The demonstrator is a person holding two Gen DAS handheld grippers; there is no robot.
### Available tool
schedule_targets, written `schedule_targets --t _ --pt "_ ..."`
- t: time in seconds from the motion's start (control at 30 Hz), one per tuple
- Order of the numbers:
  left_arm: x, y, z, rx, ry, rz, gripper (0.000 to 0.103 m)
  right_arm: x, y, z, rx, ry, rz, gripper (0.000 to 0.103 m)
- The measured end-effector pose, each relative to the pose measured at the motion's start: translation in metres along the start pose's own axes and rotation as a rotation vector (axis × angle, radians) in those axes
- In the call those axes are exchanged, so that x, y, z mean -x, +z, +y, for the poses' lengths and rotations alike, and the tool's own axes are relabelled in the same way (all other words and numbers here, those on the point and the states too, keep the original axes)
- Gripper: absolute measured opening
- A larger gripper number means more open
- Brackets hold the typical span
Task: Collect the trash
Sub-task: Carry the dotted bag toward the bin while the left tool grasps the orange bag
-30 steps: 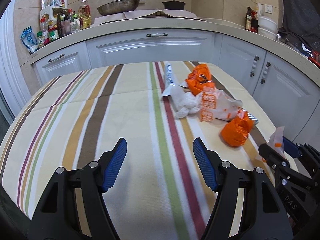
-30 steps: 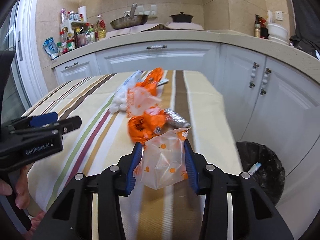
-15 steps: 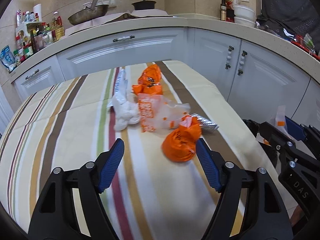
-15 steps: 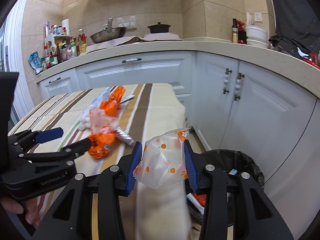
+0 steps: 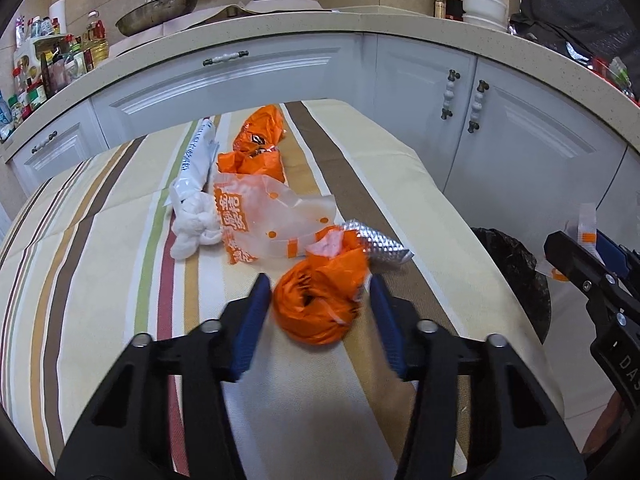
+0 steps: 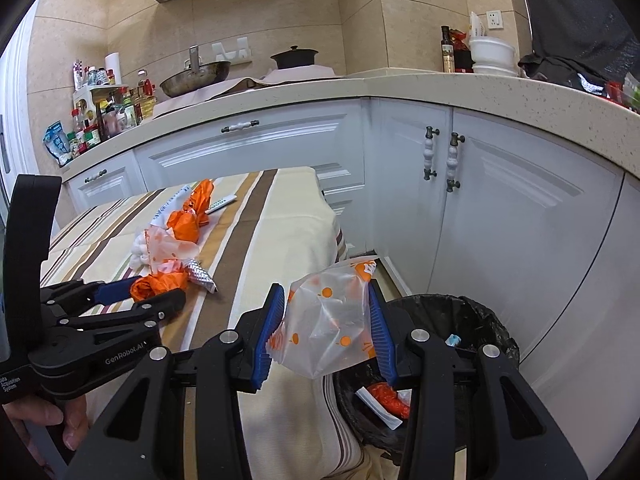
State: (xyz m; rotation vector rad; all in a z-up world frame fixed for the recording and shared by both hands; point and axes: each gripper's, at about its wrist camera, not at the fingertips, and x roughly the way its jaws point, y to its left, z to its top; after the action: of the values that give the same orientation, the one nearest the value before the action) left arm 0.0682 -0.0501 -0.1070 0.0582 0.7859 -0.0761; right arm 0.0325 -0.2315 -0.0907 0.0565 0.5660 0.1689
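On the left, the left gripper straddles a crumpled orange bag lying on the striped surface near its right edge. Its jaws have just been closing with the bag between them; one blue pad looks about to touch, the other shows a gap, so the bag is not clamped yet. The wad looks light, soft and springy, likely to squash and perhaps slip on thin film, so I'd bite it across the thick balled middle rather than a loose flap.

Just behind it lie a clear printed bag, a white knotted bag, a foil wrapper touching the orange wad, and further back another orange bag. All of it looks flimsy and easy to drag along by accident.

To the right, the right gripper is closed on a puffy clear bag with orange dots, held above the floor at the edge of the surface, beside the black-lined bin, which already holds some scraps. That bag is featherlight and may drift, so I'd let go well over the opening.
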Motion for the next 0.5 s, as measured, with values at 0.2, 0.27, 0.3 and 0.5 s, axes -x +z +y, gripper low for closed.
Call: schedule_targets --t 0.2,0.27,0.3,0.5 --pt "0.003 -0.005 0.002 0.004 -0.009 -0.012 0.044 -0.001 -0.001 -0.001 0.000 0.002 0.001 0.042" --pt "0.007 -0.006 0.003 0.004 -0.014 -0.015 0.043 -0.001 -0.001 -0.001 0.001 0.001 0.000 0.042" --pt "0.010 -0.006 0.004 0.007 -0.017 -0.020 0.043 -0.001 -0.001 -0.001 0.002 0.000 -0.001 0.042" --pt "0.034 -0.007 0.009 0.007 -0.035 -0.056 0.043 0.008 0.001 0.001 0.010 -0.008 -0.018 0.042"
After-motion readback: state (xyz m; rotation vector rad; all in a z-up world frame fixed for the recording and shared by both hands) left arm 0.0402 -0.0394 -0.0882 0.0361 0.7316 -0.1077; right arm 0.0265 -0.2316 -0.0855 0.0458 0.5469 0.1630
